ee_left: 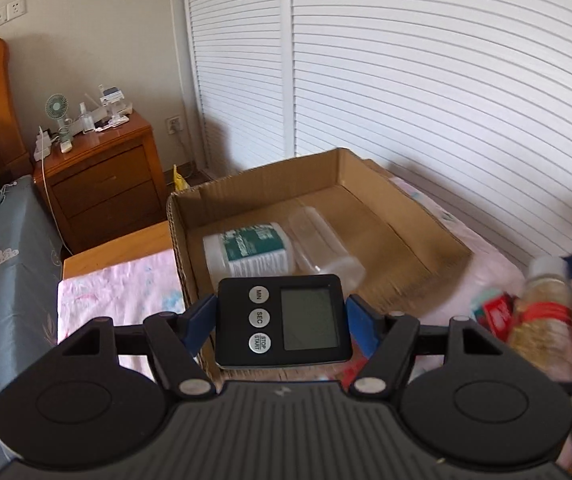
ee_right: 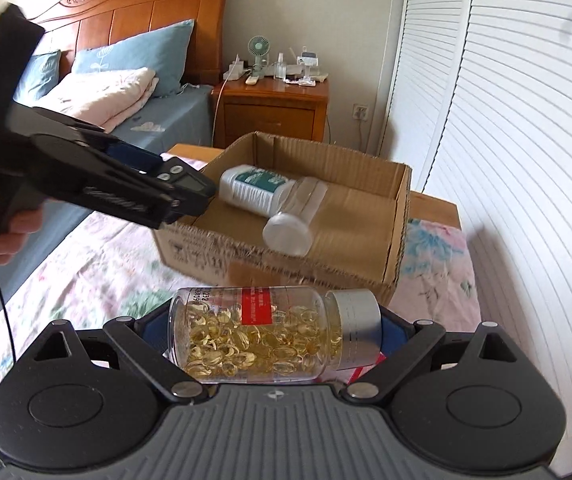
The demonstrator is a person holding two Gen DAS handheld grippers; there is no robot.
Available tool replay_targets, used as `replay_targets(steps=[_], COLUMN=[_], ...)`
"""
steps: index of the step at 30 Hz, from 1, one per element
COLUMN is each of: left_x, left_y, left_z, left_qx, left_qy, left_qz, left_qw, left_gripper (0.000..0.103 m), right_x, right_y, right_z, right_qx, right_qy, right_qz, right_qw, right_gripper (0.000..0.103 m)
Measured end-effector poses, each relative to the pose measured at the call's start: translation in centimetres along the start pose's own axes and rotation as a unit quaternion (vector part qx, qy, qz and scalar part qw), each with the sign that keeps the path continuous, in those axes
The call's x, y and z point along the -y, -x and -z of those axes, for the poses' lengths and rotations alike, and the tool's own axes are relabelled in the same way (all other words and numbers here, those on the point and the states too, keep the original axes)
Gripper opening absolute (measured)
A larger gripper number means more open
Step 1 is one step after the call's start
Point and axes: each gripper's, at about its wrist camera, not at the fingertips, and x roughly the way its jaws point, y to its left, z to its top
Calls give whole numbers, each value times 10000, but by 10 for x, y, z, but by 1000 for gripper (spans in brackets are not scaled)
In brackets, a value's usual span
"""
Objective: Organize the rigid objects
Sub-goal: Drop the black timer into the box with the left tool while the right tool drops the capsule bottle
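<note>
Black digital timer (ee_left: 282, 320), clamped sideways in the left hand-held gripper (ee_left: 282, 322), and capsule-filled clear bottle (ee_right: 274, 334), clenched by the right hand-held gripper (ee_right: 274, 336), face the shallow cardboard box (ee_left: 385, 236) at twelve o'clock for dropping in.

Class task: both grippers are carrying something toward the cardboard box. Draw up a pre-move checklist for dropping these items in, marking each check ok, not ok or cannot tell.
1. Left gripper clamped on the digital timer by its two sides: ok.
2. Right gripper clamped on the capsule bottle, base to silver cap: ok.
3. Cardboard box open on top: ok.
4. Free floor inside the box beside the white bottle and the clear container lying there: ok.
5. Grippers apart from each other: ok.
6. Capsule bottle's cap screwed tight: cannot tell.
</note>
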Motion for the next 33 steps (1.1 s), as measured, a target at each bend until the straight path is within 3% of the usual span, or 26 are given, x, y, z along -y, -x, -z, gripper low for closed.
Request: replay_targets(steps=[5,6,7,8,23,27,33], left_x=[-6,-7,-7,-8,4,12,16], left_y=[-24,-25,-27,-27,28,39,42], left_z=[-5,-4,-4,-3,49,63,75], left_qx=[-13,5,-3,9,150,240,93], left_qy=[182,224,281,339,580,553,509], left_qz=[-24,-54,-97,-143,-319,-541,-586], left_qw=[9998,9997,9996,9993,9977,9967,9969], left_gripper=[72,77,92,99,99,99,99], right_x=[6,8,8,8,17,23,36], right_y=[-5,-6,-7,-7,-18,-29,-64], right_z=[-7,-8,-8,-9,-24,-41,-83], right_qx=[9,7,6,4,-14,-31,-66], right_qy=[-7,-7,-10,-16,-193,-306,-418], right_qz=[55,55,63,75,65,45,172], right_qw=[10000,10000,10000,10000,9998,9995,9990], right_gripper=[98,98,98,98,98,98,98])
